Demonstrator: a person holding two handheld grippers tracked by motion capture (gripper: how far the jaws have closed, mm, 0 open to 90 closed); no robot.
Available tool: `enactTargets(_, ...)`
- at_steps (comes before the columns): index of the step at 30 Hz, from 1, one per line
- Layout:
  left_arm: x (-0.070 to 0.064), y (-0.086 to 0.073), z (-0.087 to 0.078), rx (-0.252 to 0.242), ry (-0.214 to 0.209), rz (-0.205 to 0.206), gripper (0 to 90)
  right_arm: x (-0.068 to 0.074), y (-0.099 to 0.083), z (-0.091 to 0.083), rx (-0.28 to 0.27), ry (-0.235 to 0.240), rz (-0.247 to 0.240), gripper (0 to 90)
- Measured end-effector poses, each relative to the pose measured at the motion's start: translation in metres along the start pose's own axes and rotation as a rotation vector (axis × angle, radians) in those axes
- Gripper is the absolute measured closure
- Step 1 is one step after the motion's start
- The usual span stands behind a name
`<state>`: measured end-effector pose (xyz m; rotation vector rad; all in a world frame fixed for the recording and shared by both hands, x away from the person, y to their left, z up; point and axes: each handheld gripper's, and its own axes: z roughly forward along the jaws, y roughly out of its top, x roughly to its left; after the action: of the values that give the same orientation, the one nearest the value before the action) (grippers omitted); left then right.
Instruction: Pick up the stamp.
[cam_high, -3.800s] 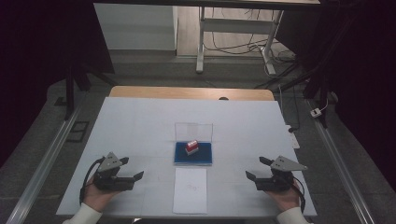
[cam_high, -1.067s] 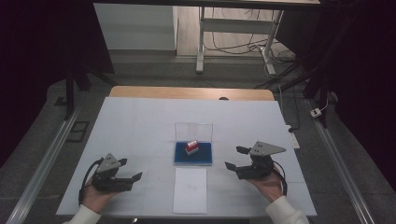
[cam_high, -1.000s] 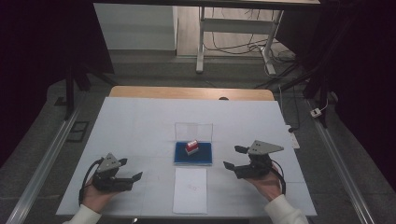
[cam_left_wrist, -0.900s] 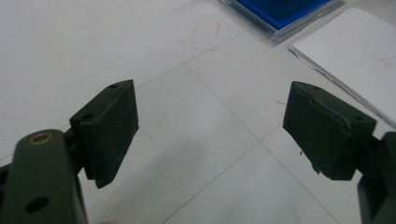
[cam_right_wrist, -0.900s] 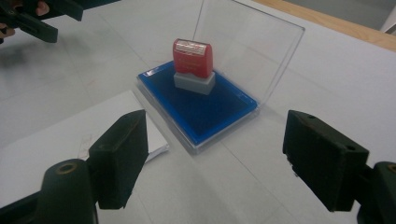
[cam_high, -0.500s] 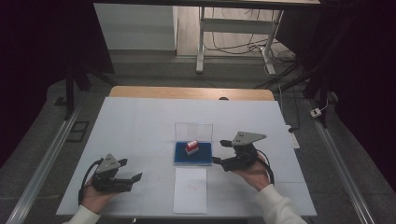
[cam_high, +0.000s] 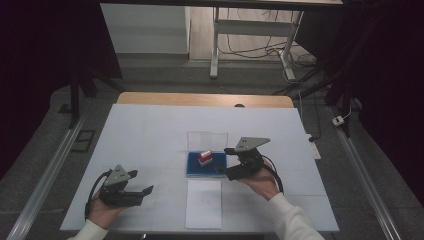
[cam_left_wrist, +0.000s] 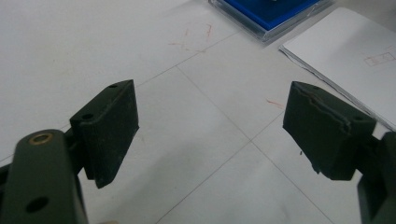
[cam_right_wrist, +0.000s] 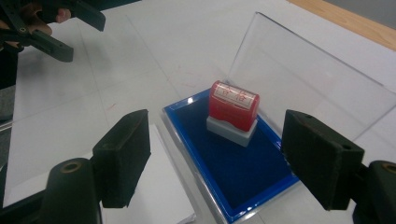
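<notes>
The red stamp (cam_right_wrist: 232, 110) stands upright on the blue ink pad (cam_right_wrist: 233, 177), its clear lid (cam_right_wrist: 308, 79) tipped back for access. The right gripper (cam_right_wrist: 229, 163) frames it, fingers wide and empty, seemingly ready to grasp. The left gripper (cam_high: 142, 192) rests open on the worktop (cam_high: 150, 130), beside the paper (cam_high: 204, 202).

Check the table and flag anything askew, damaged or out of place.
Little stands out. The red stamp sits upright on the blue ink pad, its clear lid open behind it, and the paper sheet lies square. Faint red marks stain the white table cover, and the left gripper has a cracked right pad.
</notes>
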<state>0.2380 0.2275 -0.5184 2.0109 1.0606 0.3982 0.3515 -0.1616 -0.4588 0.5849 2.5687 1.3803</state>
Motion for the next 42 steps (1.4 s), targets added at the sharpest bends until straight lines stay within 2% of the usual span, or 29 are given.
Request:
enactTargets(13, -0.002, 0.000, 0.002, 0.012, 0.001, 0.001, 18.1, 0.001, 0.010, 0.015, 0.034, 0.021, -0.019, 23.5)
enactTargets(22, -0.002, 0.000, 0.003, 0.015, 0.001, 0.003, 18.1, -0.003, 0.015, 0.034, 0.072, -0.010, -0.031, 23.1)
enactTargets(32, -0.001, -0.001, 0.003, 0.019, 0.001, 0.000, 18.1, -0.014, 0.018, 0.047, 0.089, -0.010, -0.048, 24.1)
enactTargets(42, -0.001, -0.001, 0.003, 0.024, 0.000, 0.002, 18.1, -0.022, 0.022, 0.057, 0.132, 0.049, -0.137, 28.0)
